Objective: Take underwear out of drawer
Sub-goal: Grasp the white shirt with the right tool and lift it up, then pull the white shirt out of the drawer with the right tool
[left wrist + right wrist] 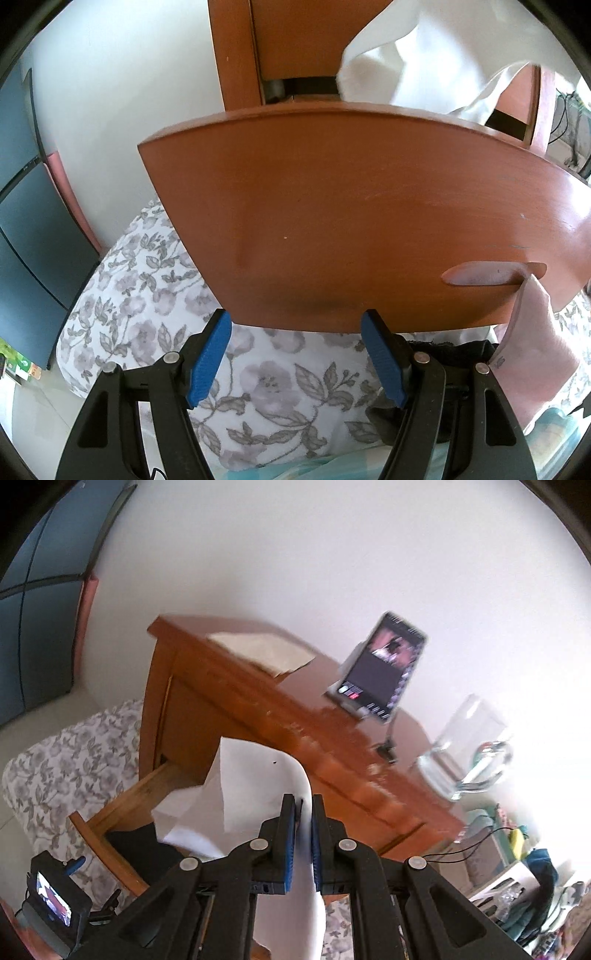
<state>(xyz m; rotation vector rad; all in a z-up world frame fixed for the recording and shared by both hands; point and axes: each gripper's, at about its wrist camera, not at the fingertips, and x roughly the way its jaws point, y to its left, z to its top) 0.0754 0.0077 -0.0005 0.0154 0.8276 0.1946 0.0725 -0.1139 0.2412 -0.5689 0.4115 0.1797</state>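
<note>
A white piece of underwear (255,775) hangs in the air above the open wooden drawer (110,812). My right gripper (303,801) is shut on its upper edge, and the cloth drapes down on both sides of the jaws. The same white cloth (424,55) shows at the top right of the left wrist view. Dark clothes (136,845) lie in the drawer. My left gripper (297,321) stands open at the lower edge of the drawer front (332,221), with nothing between its blue pads (208,358).
The nightstand top (295,716) carries a folded pale cloth (258,650), a phone on a stand (380,672) and a glass jug (465,749). A floral bedspread (147,295) lies to the left of and below the drawer. Something pale pink (528,350) is at the right.
</note>
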